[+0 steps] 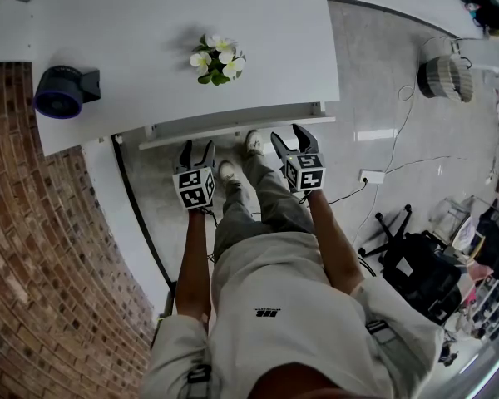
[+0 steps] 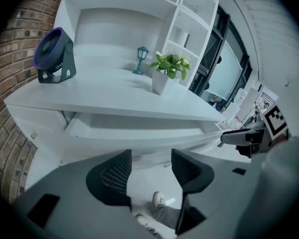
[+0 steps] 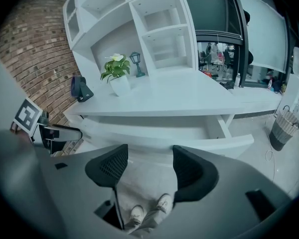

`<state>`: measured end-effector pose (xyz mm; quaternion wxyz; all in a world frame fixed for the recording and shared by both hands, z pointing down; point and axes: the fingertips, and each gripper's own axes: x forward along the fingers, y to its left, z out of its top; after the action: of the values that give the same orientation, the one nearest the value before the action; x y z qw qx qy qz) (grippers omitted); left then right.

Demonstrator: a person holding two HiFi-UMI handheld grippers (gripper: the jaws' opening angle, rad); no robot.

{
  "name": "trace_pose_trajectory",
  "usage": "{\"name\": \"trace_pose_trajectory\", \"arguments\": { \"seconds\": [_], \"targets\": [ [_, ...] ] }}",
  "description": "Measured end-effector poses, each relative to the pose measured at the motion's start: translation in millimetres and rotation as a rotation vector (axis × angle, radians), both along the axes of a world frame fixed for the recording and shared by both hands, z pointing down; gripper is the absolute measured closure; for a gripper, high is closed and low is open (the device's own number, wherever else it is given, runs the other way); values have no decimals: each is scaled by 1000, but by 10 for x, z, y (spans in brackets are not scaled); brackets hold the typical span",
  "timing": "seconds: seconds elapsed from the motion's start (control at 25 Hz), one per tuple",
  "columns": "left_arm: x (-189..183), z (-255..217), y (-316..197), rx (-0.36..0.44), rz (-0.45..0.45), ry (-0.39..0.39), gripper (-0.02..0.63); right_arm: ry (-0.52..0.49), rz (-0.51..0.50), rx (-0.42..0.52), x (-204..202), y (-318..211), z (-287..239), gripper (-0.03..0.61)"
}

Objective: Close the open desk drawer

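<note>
The left gripper (image 1: 196, 150) has its jaws spread wide with nothing between them. In the left gripper view, the gap of the left gripper (image 2: 150, 167) shows only floor and the person's shoe (image 2: 158, 199). The right gripper (image 1: 289, 135) is likewise spread wide and empty, and the gap of the right gripper (image 3: 149, 164) shows bare floor and both shoes.

The person holds both bare forearms stretched forward from the torso, roughly parallel. The grippers sit side by side at about the same height, with their marker cubes facing up and their jaws pointing at the desk.

The drawer (image 1: 233, 127) hangs pulled out beneath the white desk (image 1: 150, 32), with its front edge just ahead of both pairs of jaw tips. The right tips lie nearer to it than the left. No view shows for certain whether either gripper touches it. Seen from the right gripper, the drawer (image 3: 189, 133) looks shallow and white inside.

On the desktop stand a potted plant (image 1: 218, 59) with white flowers and a purple fan (image 1: 62, 91) near the brick wall (image 1: 41, 264). A small lantern figure (image 2: 141, 59) stands behind the plant.
</note>
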<state>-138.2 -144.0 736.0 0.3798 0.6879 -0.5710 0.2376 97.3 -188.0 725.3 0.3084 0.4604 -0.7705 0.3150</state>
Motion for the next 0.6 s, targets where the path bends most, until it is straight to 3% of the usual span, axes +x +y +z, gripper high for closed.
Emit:
{"name": "trace_pose_trajectory", "arguments": {
  "seconds": [0.6],
  "targets": [
    [-40,-8,-216,14,-2,-10,351,-2,-3,19,-38,-220,-15,295]
  ]
}}
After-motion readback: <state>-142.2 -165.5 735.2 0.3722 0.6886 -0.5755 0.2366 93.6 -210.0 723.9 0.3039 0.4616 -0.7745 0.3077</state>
